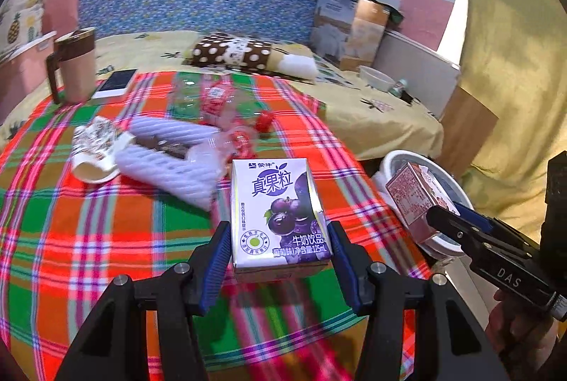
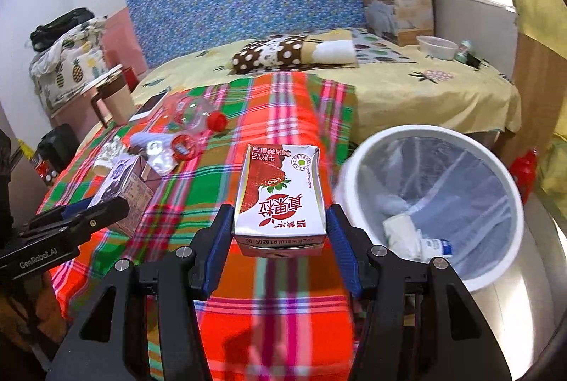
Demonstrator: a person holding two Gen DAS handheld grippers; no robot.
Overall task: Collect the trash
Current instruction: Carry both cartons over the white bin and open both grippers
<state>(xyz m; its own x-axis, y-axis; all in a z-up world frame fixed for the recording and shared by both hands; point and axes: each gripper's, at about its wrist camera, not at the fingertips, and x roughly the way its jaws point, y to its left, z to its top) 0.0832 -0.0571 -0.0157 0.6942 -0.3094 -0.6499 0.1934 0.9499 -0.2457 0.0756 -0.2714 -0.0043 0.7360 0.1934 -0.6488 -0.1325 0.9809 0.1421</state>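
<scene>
gripping a grape carton (image 1: 280, 218) and strawberry carton (image 2: 280, 197) over plaid blanket (image 1: 106, 221).

Your left gripper (image 1: 280, 260) and right gripper (image 2: 280, 246) both tilt downward with blue-padded fingers (image 1: 216, 260) pressed on a carton each, the right one reaching in beside the left, a hand (image 1: 521, 328) under its handle.
</scene>
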